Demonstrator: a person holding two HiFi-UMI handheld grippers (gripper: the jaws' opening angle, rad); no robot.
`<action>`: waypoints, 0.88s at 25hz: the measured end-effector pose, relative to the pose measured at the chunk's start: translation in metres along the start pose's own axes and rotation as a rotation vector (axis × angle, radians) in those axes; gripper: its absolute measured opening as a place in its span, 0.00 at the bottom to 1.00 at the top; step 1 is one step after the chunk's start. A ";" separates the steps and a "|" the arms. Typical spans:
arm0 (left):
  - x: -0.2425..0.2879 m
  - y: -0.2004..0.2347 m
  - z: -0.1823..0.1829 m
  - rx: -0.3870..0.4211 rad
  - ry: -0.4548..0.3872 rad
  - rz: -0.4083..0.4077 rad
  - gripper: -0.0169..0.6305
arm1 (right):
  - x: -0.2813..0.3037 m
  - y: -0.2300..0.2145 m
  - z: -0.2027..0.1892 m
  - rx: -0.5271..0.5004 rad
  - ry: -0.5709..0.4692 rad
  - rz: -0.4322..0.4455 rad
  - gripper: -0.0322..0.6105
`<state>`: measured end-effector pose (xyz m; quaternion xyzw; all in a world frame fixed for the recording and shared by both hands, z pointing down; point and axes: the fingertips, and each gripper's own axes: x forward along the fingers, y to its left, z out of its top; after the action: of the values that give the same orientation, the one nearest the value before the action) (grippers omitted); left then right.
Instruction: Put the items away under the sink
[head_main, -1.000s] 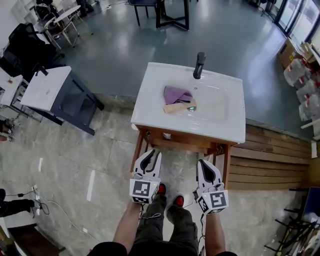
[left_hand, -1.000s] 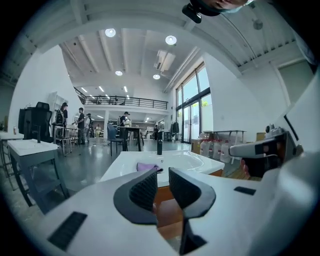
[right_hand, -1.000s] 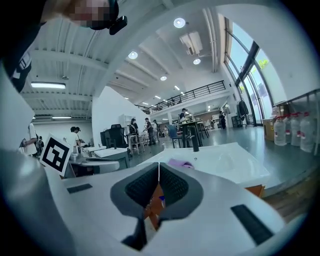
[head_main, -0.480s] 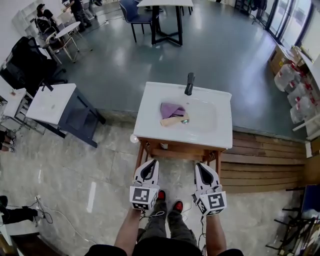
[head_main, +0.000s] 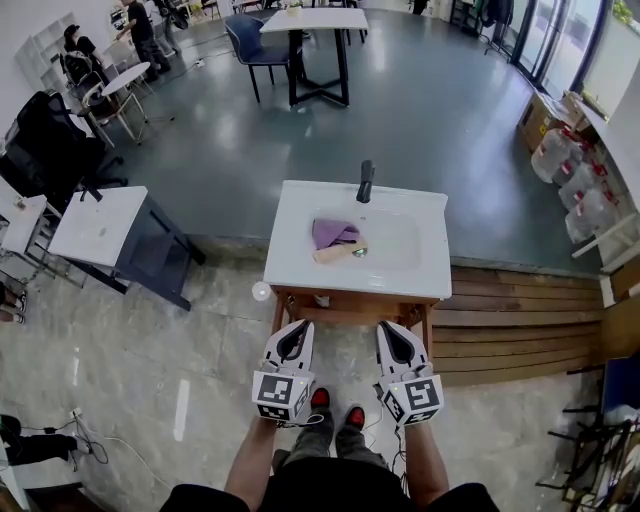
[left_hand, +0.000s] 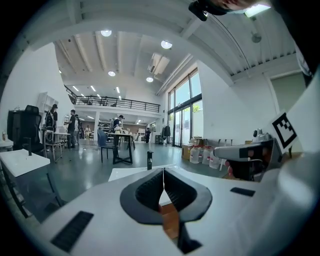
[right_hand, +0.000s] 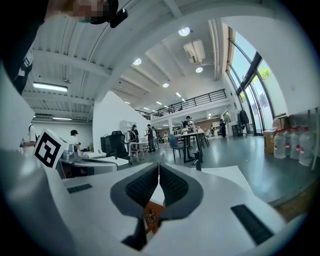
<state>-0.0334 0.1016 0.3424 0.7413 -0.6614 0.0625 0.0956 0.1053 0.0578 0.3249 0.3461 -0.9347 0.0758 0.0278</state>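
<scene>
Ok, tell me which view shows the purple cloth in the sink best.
The head view: it looks down into the sink, where the purple cloth lies in plain sight. Both gripper views skim level across the sink's top and show none of the cloth.

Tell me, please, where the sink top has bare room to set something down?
Bare: the white sink top on either side of the basin, and the basin's right half. Crowded: the basin's left half, where the purple cloth and wooden block lie, and the back edge by the faucet.
</scene>
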 end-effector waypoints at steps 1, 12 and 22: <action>0.001 0.001 0.002 -0.003 0.000 -0.006 0.04 | 0.002 0.001 0.002 0.000 -0.001 0.001 0.10; 0.023 0.028 0.013 0.000 -0.011 -0.060 0.04 | 0.037 0.002 0.006 -0.008 0.005 -0.047 0.10; 0.057 0.068 0.029 0.014 -0.040 -0.059 0.04 | 0.091 -0.005 0.009 -0.010 0.017 -0.052 0.10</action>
<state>-0.0951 0.0330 0.3305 0.7621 -0.6407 0.0495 0.0792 0.0400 -0.0060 0.3262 0.3695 -0.9255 0.0730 0.0395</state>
